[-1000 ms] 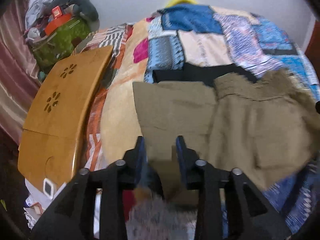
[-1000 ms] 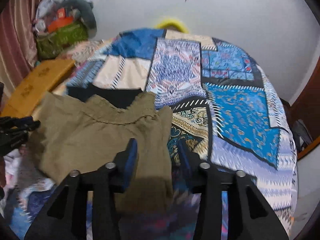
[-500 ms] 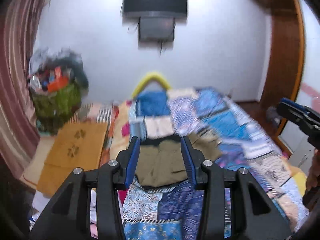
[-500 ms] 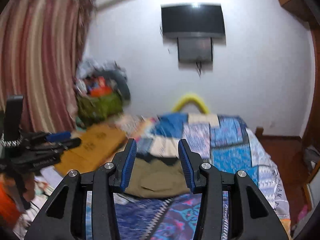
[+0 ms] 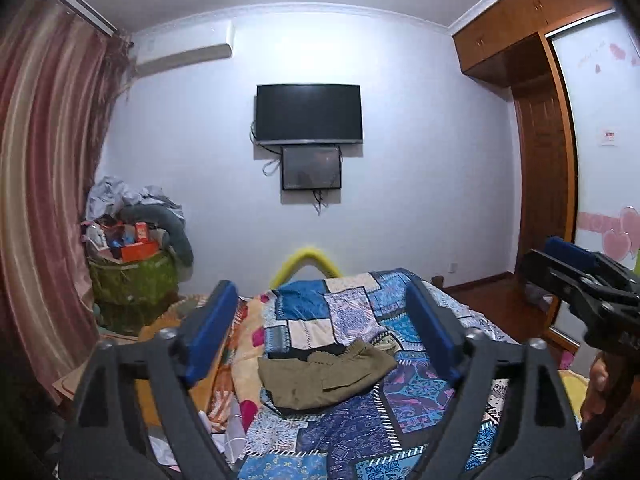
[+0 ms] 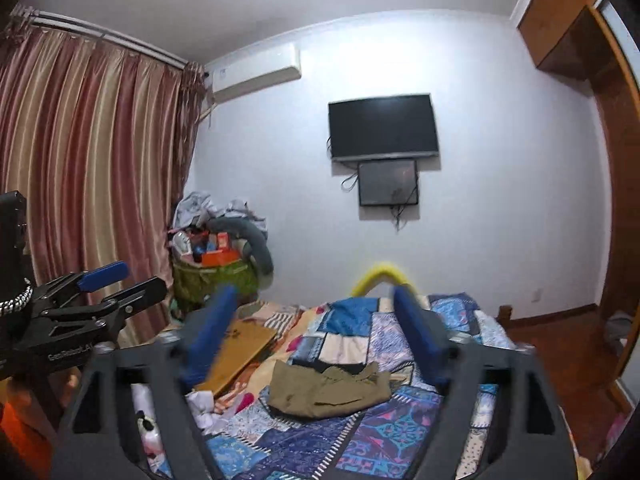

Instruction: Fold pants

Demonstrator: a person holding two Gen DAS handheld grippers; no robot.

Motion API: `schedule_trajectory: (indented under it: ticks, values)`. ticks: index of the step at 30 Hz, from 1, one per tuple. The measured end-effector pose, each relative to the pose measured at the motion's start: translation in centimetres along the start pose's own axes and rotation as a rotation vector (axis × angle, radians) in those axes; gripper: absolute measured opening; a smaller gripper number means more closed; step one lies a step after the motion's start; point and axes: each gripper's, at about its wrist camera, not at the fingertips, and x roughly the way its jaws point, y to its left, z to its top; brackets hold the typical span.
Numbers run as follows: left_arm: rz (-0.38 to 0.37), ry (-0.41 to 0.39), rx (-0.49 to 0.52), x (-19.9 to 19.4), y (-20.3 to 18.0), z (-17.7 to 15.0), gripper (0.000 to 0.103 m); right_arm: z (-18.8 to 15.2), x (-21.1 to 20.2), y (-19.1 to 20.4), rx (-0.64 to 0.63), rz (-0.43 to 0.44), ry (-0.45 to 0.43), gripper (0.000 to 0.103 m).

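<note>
Pants [image 5: 326,374]: lay folded on the bed [image 5: 416,392] — over a black garment [image 5: 304,352].
Left claw [image 5: 322,334]: spread wide, empty, held above the bed.
Right claw [image 6: 316,334]: spread wide, empty — likewise above the bed.

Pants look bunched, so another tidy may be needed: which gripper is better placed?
Neither clearly: left gripper and right gripper are open and away from the pants.

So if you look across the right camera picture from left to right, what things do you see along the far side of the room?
Curtain → air conditioner → TV → wooden wardrobe.
</note>
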Motion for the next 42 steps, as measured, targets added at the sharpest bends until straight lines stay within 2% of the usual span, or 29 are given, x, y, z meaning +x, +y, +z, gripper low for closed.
schedule_trajectory:
  ticks: [4,5,11,42]
  values:
    - [-0.002,-0.018,-0.015,-1.0,0.0,-0.1,0.099,-0.1,0.4,-0.4,0.009,-0.007,0.003,0.103]
    - [-0.004,-0.017,-0.017,-1.2,0.1,-0.1,0.102,-0.1,0.4,-0.4,0.015,-0.005,0.002,0.103]
    - [-0.016,-0.004,-0.025,-1.7,-0.2,-0.6,0.103,-0.8,0.4,-0.6,0.045,-0.022,0.03,0.103]
    - [-0.039,0.039,-0.019,-0.1,-0.8,-2.2,0.103,-2.3,-0.9,-1.0,0.065,-0.072,0.066,0.103]
